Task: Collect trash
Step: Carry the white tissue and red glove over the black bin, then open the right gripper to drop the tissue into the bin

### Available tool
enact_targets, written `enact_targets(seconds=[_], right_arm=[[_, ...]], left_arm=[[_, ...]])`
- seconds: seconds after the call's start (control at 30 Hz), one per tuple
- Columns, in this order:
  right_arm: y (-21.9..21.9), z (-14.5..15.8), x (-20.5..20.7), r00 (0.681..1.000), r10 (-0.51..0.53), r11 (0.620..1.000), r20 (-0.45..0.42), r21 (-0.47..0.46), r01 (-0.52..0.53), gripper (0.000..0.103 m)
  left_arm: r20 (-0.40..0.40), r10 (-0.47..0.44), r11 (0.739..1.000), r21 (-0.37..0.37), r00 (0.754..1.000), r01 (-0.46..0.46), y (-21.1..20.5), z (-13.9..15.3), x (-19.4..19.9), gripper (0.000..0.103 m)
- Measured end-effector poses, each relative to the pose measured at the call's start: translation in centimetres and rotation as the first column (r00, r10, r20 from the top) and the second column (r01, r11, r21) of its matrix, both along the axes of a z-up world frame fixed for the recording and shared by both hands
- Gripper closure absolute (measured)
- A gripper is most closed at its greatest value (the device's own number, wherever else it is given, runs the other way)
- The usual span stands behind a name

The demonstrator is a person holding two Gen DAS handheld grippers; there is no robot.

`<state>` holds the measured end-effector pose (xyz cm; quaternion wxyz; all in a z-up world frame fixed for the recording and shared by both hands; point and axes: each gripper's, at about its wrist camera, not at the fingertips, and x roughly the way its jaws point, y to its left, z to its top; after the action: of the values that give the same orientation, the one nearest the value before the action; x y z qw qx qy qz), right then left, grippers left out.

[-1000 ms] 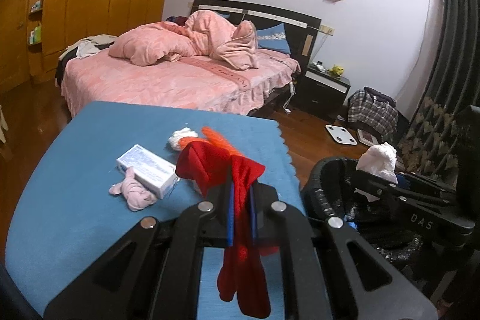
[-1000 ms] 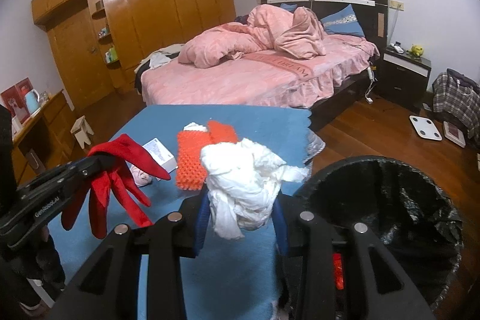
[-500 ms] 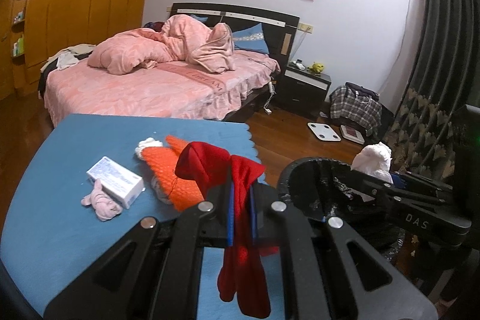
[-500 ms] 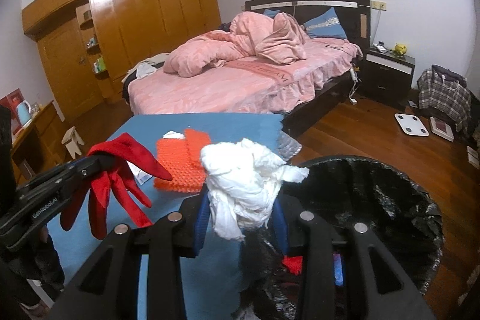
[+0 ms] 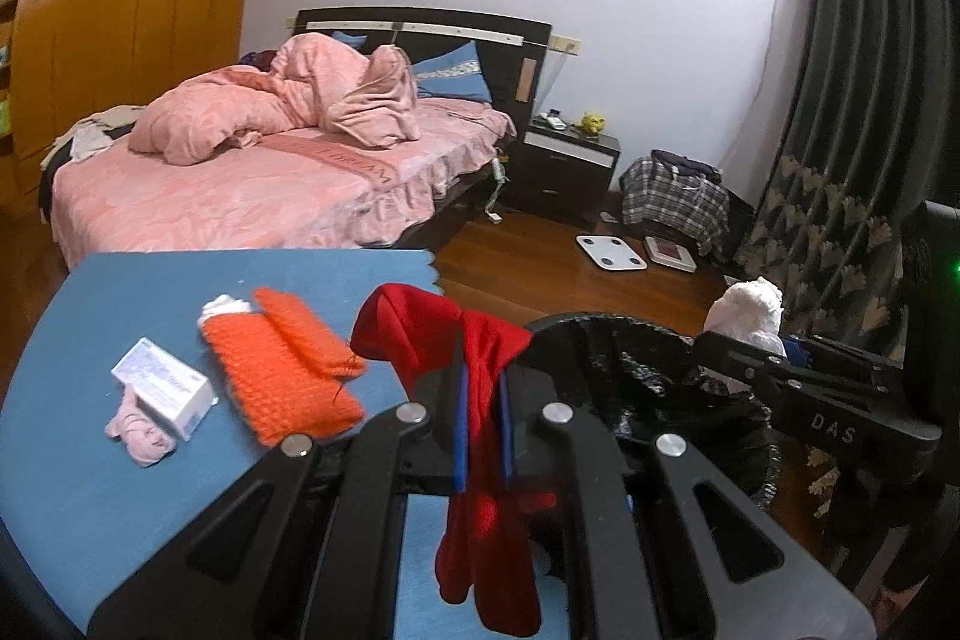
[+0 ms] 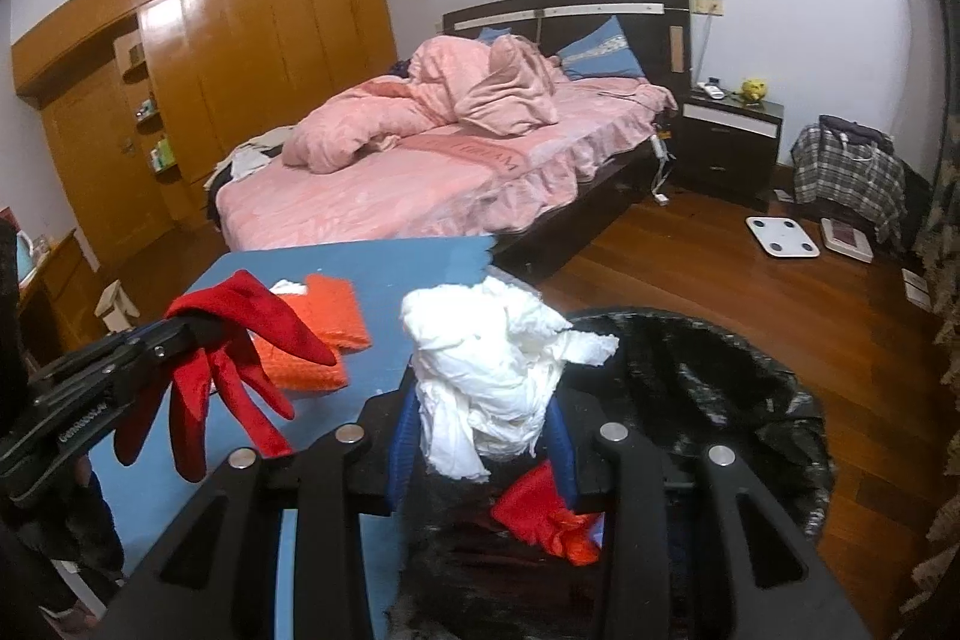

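Both hands are carrying trash toward the black-lined bin [image 6: 708, 400], which stands just off the right edge of the blue tabletop [image 5: 90, 460].

Left gripper [image 5: 480, 418]: fingers are clenched on a red glove [image 5: 474, 460], which is hanging limp below them. The glove is sitting over the right edge of the tabletop, just left of the bin rim.

Right gripper [image 6: 480, 448]: fingers are grasping a wad of white tissue [image 6: 492, 370], which is bulging out above them. The wad is hovering over the near-left part of the bin mouth. Red and orange scraps [image 6: 540, 514] are already lying inside.

Doing the step well (judgement): the tissue looks ready to drop where it is, though moving it toward the middle of the opening would keep light paper from catching on the crumpled liner. The glove needs to go further right, past the rim, before letting go; its dangling fingers could drag on the liner edge, so a little lift is advisable.

Edges and room: the bin mouth is wide, open floor [image 5: 540, 274] is lying beyond it, and the bed [image 5: 240, 196] is well apart. The two grippers are near each other, so releasing one at a time seems safer. An orange knitted piece [image 5: 282, 376], a small white box [image 5: 162, 388] and a pink scrap [image 5: 141, 436] are waiting on the tabletop, left of the glove.
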<state>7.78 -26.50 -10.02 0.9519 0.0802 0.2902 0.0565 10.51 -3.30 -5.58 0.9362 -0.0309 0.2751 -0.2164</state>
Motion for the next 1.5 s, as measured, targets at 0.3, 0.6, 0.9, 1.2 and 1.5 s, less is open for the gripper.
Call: enact_targets(seconds=[0.3, 0.6, 0.9, 1.2, 1.5], right_arm=[[-3.3, -0.1, -0.2, 0.998, -0.059, 0.998, 0.001, -0.006, 0.059, 0.066], [-6.2, -0.5, -0.5, 0.993, -0.116, 0.993, -0.003, -0.011, 0.116, 0.066], [-8.7, -1.2, -0.3, 0.987, -0.162, 0.987, -0.022, -0.012, 0.162, 0.066], [-10.8, -2.2, 0.2, 0.98, -0.196, 0.981, -0.046, -0.018, 0.195, 0.066], [-11.9, -3.8, 1.1, 0.975, -0.208, 0.978, -0.081, -0.017, 0.208, 0.066]], left_arm=[[0.008, -0.066, 0.998, -0.003, 0.998, 0.066, -3.3, 0.1, 0.7, 0.096], [0.019, -0.137, 0.991, -0.01, 0.99, 0.137, -6.8, 0.2, 1.3, 0.096], [0.006, -0.197, 0.98, -0.019, 0.98, 0.198, -10.1, -0.3, 2.3, 0.096], [-0.03, -0.232, 0.972, -0.028, 0.972, 0.231, -12.4, -1.6, 3.7, 0.096], [-0.076, -0.242, 0.97, -0.017, 0.967, 0.241, -13.2, -3.5, 5.0, 0.096]])
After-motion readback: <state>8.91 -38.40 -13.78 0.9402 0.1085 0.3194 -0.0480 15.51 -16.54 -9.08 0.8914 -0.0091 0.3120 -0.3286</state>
